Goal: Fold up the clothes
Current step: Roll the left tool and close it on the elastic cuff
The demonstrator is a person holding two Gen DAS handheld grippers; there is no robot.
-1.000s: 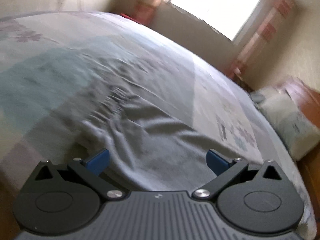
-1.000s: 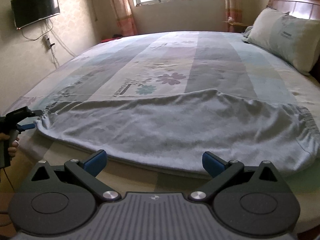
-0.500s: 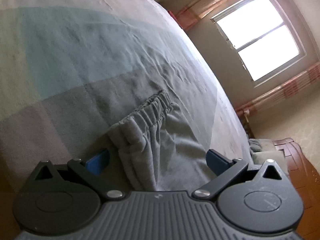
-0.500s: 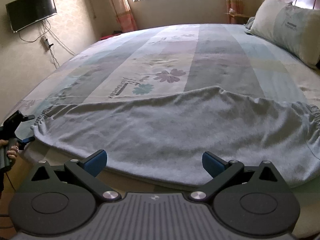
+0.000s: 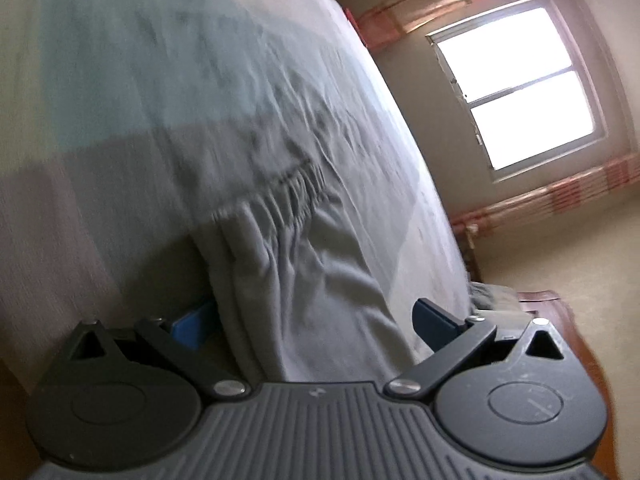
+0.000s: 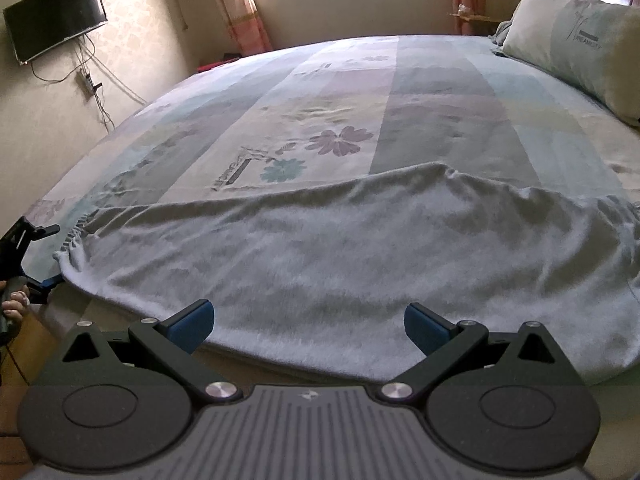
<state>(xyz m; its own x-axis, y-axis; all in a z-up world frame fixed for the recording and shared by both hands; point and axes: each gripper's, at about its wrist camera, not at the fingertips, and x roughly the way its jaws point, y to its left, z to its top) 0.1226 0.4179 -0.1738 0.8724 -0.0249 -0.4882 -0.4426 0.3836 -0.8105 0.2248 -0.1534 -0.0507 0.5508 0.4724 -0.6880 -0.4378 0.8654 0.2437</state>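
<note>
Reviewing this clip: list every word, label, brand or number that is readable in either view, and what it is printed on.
"DREAMCITY" (my best reading; small and tilted): on the pillow, under a thin line drawing.
Dark lettering along a bar on the bed sheet, beside the printed flowers: too distorted to read.
Small embossed mark on each gripper body: a logo, not legible text.
Wall-mounted TV: screen dark, no text visible.
Left wrist view: blurred, nothing readable.

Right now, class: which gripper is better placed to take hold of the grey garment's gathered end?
Left. The left gripper is open with the grey garment lying between its fingers beside the gathered end. The right gripper is open mid-edge, gripping nothing.
</note>
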